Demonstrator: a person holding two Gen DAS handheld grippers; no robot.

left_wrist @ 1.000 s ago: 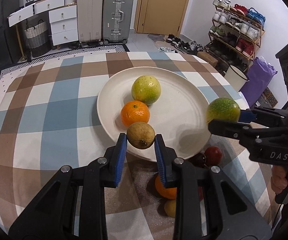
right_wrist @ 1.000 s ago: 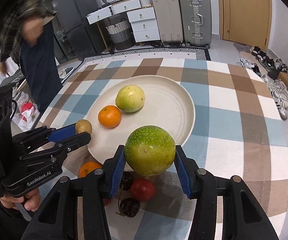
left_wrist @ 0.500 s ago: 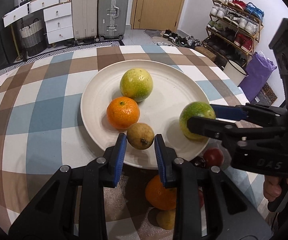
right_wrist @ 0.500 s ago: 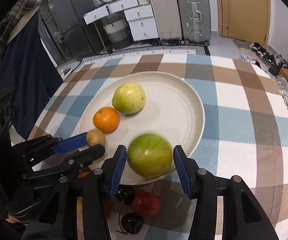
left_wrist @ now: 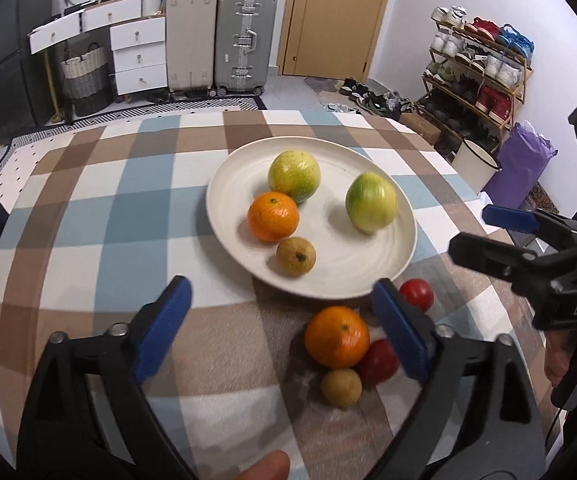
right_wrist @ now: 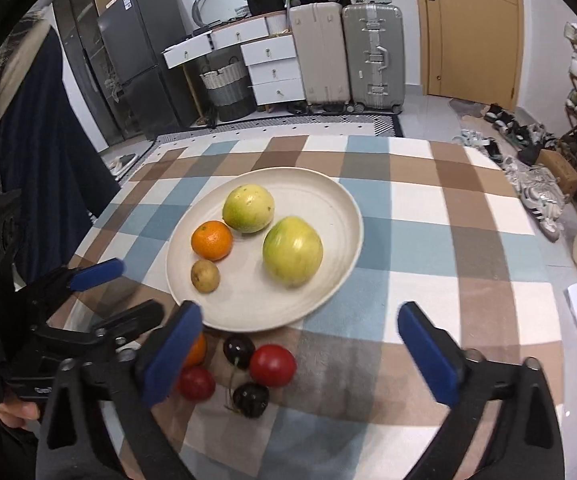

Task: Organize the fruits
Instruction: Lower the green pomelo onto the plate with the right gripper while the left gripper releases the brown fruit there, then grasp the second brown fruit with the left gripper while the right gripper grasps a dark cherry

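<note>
Left tongs (left_wrist: 280,304), jaws spread wide and just opened, with nothing between the pads; beneath the gap, on the checked table (left_wrist: 100,216), lie the loose fruits: an orange (left_wrist: 336,336), a red fruit (left_wrist: 378,362) touching it and partly behind the right pad, a small yellow-brown fruit (left_wrist: 341,387) nearest the camera, and a second red fruit (left_wrist: 417,294) just beyond the pad. Right tongs (right_wrist: 300,332), jaws likewise wide and just opened, empty.

Beyond both tongs stands the cream plate (left_wrist: 368,276), its near rim just past the loose fruits. On it: a small brownish fruit (left_wrist: 295,257) nearest the left tongs, free of the pads; a mandarin (left_wrist: 273,217) touching it; a yellow-green fruit (left_wrist: 294,176) behind the mandarin; and a green fruit (left_wrist: 371,202), blurred, apart to the right, lying ahead of the right tongs and clear of their pads.

The right wrist view alone shows two dark cherries (right_wrist: 244,376) with stems among the red fruits, and the left tongs from the side, low at the left. The left wrist view alone shows the small yellow-brown fruit on the table, a shoe rack (left_wrist: 476,76) and the hand (left_wrist: 572,352) gripping the right tongs. Suitcases (left_wrist: 244,40) and a door (left_wrist: 332,16) lie farthest.
</note>
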